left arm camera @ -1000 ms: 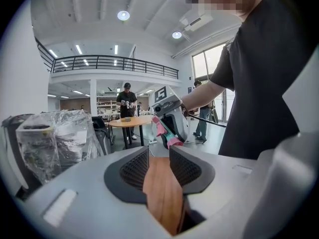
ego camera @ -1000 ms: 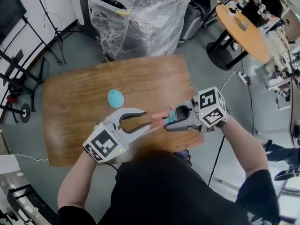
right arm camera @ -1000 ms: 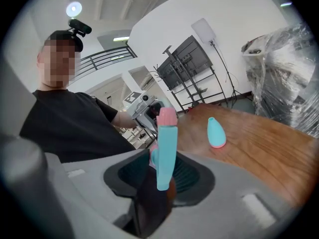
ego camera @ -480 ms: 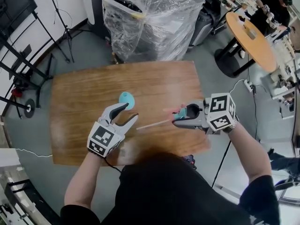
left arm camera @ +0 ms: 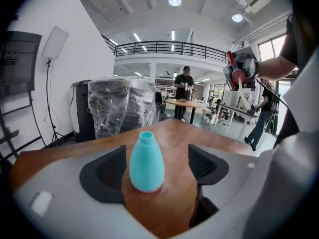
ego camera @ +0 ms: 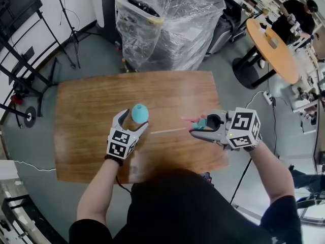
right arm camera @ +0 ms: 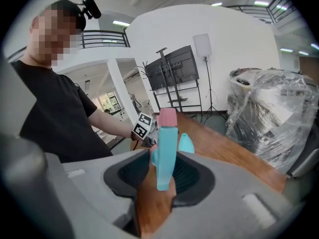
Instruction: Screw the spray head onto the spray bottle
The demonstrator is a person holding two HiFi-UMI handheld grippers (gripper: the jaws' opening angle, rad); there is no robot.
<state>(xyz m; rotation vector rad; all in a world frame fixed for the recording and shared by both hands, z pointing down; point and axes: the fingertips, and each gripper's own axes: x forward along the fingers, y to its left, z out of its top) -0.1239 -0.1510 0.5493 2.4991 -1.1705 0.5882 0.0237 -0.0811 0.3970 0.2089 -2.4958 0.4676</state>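
A teal spray bottle [ego camera: 139, 113] stands upright and uncapped on the wooden table [ego camera: 86, 100]. My left gripper [ego camera: 134, 121] is open around it. Its jaws have just been opening, and both pads stand clear of the bottle [left arm camera: 147, 163], one on each side. My right gripper [ego camera: 195, 128] is shut on the teal spray head [ego camera: 201, 122]. The head's pink nozzle points left, and its thin dip tube [ego camera: 167, 131] trails toward the bottle. In the right gripper view the spray head [right arm camera: 164, 153] stands upright between the pads, with the bottle [right arm camera: 186, 144] behind it.
A plastic-wrapped bin [ego camera: 162, 24] stands beyond the table's far edge. Dark equipment stands [ego camera: 20, 80] are to the left. At the back right a person [ego camera: 297, 6] is by a round orange table [ego camera: 271, 39]. A cable [ego camera: 254, 85] runs along the floor on the right.
My left gripper has left the spray head's tube, gone forward and left to the bottle, and spread its jaws around it. The right gripper has drifted slightly right, still holding the spray head.
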